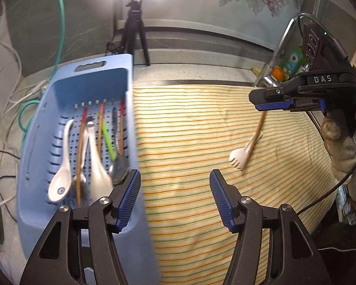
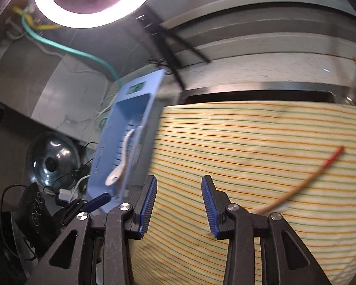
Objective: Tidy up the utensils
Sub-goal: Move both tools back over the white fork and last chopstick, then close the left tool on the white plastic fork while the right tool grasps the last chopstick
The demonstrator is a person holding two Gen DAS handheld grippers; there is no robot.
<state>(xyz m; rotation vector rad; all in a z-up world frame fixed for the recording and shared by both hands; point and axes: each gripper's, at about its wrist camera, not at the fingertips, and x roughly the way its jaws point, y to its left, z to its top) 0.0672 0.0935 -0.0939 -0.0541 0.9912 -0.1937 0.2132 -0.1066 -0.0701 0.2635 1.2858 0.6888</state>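
Reaching with your right tool (image 2: pixel 179 204), jaws parted and empty, pinch the thin, light, rolling chopstick (image 2: pixel 296 188) mid-shaft; left tool (image 1: pixel 175 199) gapes wide, empty.

So the basket (image 1: pixel 87 109) sits at the left edge of the striped cloth (image 1: pixel 189 142), with spoons (image 1: pixel 61 163) and chopsticks (image 1: pixel 81 147) lying lengthwise in it. Out on the cloth to the right lie a spork (image 1: pixel 239 158) and a chopstick (image 1: pixel 257 135), crossing. Tripod (image 1: pixel 135 30) stands behind the basket.
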